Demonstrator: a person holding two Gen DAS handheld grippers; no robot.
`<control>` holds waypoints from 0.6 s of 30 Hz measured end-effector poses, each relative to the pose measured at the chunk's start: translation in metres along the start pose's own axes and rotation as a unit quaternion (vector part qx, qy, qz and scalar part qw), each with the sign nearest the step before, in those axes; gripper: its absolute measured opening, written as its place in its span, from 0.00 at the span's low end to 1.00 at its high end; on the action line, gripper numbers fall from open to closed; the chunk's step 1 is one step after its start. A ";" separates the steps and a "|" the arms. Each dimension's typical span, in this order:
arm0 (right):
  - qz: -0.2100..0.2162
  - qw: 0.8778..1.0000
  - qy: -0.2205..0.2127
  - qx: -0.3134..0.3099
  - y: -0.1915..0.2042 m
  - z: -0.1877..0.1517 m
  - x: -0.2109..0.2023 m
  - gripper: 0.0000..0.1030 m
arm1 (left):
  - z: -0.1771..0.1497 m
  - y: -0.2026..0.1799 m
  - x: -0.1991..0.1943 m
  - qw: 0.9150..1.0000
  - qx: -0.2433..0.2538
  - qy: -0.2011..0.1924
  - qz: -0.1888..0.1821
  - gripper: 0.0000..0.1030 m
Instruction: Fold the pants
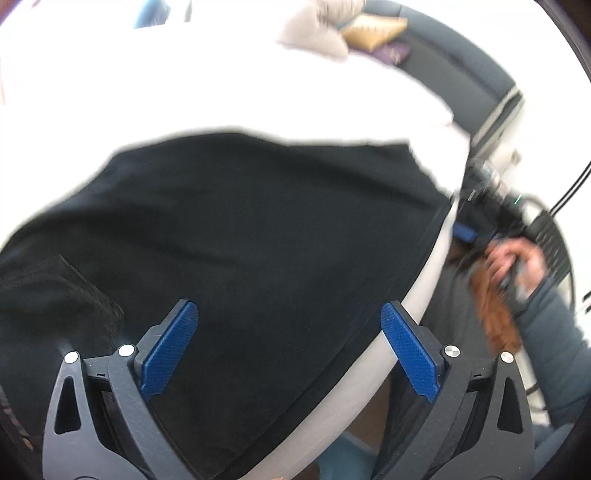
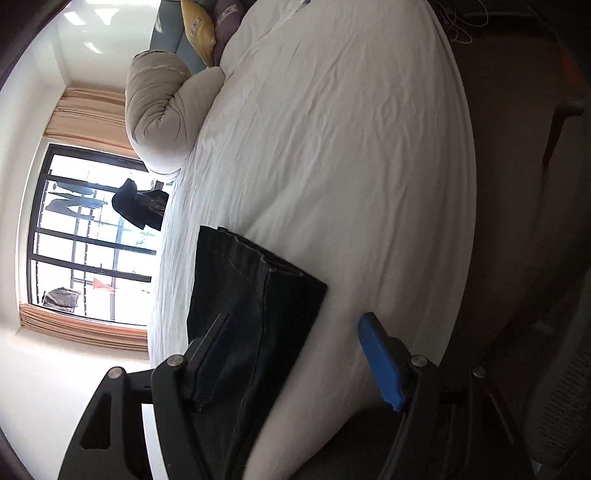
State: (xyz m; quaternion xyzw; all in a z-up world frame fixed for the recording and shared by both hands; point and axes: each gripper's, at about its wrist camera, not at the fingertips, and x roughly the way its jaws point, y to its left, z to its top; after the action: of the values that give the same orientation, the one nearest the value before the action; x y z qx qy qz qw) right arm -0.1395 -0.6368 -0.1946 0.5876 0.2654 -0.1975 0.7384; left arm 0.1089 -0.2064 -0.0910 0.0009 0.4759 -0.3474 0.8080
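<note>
Left wrist view, item one: my left gripper [image 1: 290, 347], blue-padded fingers [image 1: 168, 360] spread wide and holding nothing, hung above the black fabric pants [image 1: 240, 236]. These lay flat on the white-sheeted bed [image 1: 221, 81], one long edge running close along the bed's near rim. I judged that placement deliberate: cloth near the rim is easy for both tools to reach.

Item two: my right gripper [image 1: 476, 236], seen blurred at the far right of the same view beside the mattress edge, gripped by the operator's hand [image 1: 517, 266] in a grey sleeve. I could not tell from that view how its jaws stood.

Right wrist view, item three: the right gripper [image 2: 295, 354] showed its fingers well apart, nothing clamped. One dark finger [image 2: 212, 354] overlapped the pants' stitched hem end [image 2: 255, 280]; the blue one [image 2: 380, 362] sat over bare sheet. Whether either touched the cloth I could not tell. I read the straddle as a line-up for pinching that end.

Item four: a rolled beige duvet [image 2: 162, 110] and a yellow cushion [image 2: 201, 31] with a purple cushion [image 2: 225, 26] beside it, all at the far end of the bed, well apart from the pants, presumably pushed there to free the surface.

Item five: a barred window [image 2: 88, 236] with peach curtains [image 2: 92, 114].

Judgement: the garment lay smooth and possibly doubled lengthwise, the hem end showing layered edges; a cross fold appeared not yet made
</note>
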 end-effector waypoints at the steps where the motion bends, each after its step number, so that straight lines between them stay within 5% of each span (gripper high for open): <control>1: 0.001 1.000 0.000 -0.001 -0.007 -0.003 -0.006 0.70 | 0.003 0.003 -0.005 1.000 -0.005 -0.012 0.000 1.00; 9: 0.030 0.999 0.011 0.027 -0.006 0.001 -0.002 0.70 | -0.004 0.050 0.012 0.996 -0.085 -0.008 0.025 1.00; 11: 0.046 0.998 0.013 0.033 -0.005 -0.001 -0.003 0.63 | -0.008 0.062 0.019 0.994 -0.108 0.004 0.026 1.00; 12: 0.056 0.998 0.019 0.034 -0.004 -0.002 -0.002 0.56 | -0.009 0.065 0.020 0.993 -0.112 0.003 0.024 1.00; 18: 0.045 0.997 0.037 0.047 -0.002 -0.009 0.013 0.53 | -0.011 0.062 0.024 0.994 -0.103 0.004 0.036 1.00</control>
State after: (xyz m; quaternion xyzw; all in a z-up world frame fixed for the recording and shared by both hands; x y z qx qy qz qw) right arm -0.1323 -0.6284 -0.2057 0.6399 0.2565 -0.1548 0.7077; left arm 0.1425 -0.1688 -0.1358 -0.0643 0.5122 -0.2674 0.8136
